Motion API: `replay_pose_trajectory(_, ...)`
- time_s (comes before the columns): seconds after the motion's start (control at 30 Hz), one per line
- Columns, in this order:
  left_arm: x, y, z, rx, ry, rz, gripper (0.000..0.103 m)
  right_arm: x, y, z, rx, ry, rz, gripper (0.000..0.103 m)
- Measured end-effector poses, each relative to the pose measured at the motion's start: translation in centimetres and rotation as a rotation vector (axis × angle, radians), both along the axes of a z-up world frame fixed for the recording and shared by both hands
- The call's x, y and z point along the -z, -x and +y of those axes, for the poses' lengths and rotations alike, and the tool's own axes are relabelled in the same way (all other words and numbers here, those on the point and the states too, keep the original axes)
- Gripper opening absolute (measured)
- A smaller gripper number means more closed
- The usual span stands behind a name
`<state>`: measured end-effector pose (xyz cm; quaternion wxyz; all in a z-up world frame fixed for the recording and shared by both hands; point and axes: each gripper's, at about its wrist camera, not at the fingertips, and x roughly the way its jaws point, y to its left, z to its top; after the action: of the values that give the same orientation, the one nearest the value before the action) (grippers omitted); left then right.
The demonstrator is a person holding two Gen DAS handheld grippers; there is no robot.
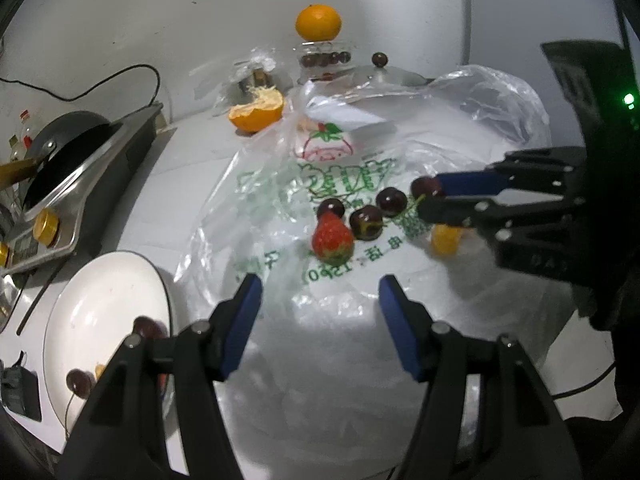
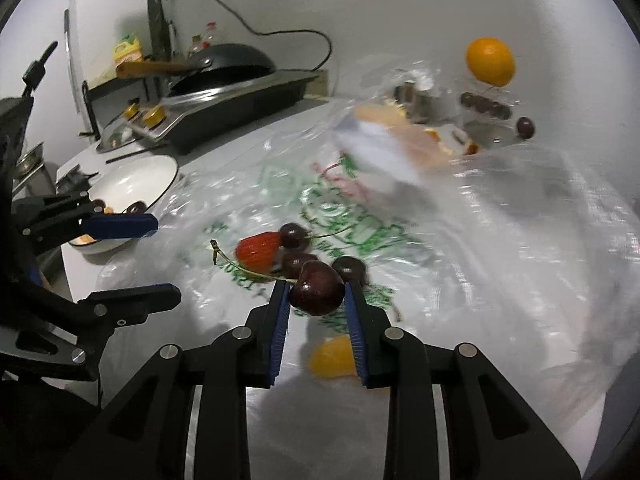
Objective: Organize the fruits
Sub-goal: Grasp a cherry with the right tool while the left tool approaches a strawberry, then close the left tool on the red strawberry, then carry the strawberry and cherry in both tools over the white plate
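Your right gripper (image 2: 317, 294) is clenched on a glossy dark-red cherry (image 2: 317, 289), its blue pads pressing both sides and its thin stem trailing off toward 9 o'clock. Just beneath those fingers a small orange fruit piece (image 2: 331, 358) lies on the clear plastic bag printed with green letters (image 2: 500, 240). Just past the held cherry, toward 12 o'clock, three more dark cherries (image 2: 295, 236) and a red strawberry (image 2: 258, 251) sit close together on the bag.

Your left gripper (image 1: 320, 304) is released, its blue-padded fingers (image 1: 244, 320) spread apart with nothing between them, hanging over the near part of the bag (the strawberry sits ahead of it at 12 o'clock). At its 9 o'clock the white round ceramic plate (image 1: 100, 304) already carries a couple of cherries (image 1: 79, 381).

Farther back, at 11 o'clock, a torn half orange (image 1: 258, 109) rests on the white counter (image 1: 192, 160), and at 12 o'clock a whole round orange (image 1: 318, 22) is perched on a clear glass jar of cherries (image 1: 325, 58). A black wok (image 2: 224, 66) sits on the stove at 10 o'clock.
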<state>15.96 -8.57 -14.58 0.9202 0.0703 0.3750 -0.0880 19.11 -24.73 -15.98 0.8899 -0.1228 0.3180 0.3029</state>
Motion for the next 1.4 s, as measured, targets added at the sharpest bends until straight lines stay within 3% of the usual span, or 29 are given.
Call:
replay_pose_trajectory(0.57,2.1,-4.5,-2.1,-0.006,-0.026,0.008,0.062,0.3,-1.7,-2.7,0.013,-0.053,0.015,0.030)
replay_pose_trajectory(0.9,3.5,-6.4,-1.8,-0.011,0.031,0.065,0.061,0.6,-2.6,-2.5,0.006,-0.039,0.024,0.030)
replay_pose_trajectory(1.23,3.7,-6.7,-2.2,0.020,0.013,0.074,0.039,1.1,-3.2,-2.4,0.012,-0.037,0.033,0.030)
replay_pose_trajectory(1.4,3.3,-6.3,-2.1,0.016,0.004,0.053,0.034,1.1,-3.0,-2.4,0.012,-0.035,0.028,0.030)
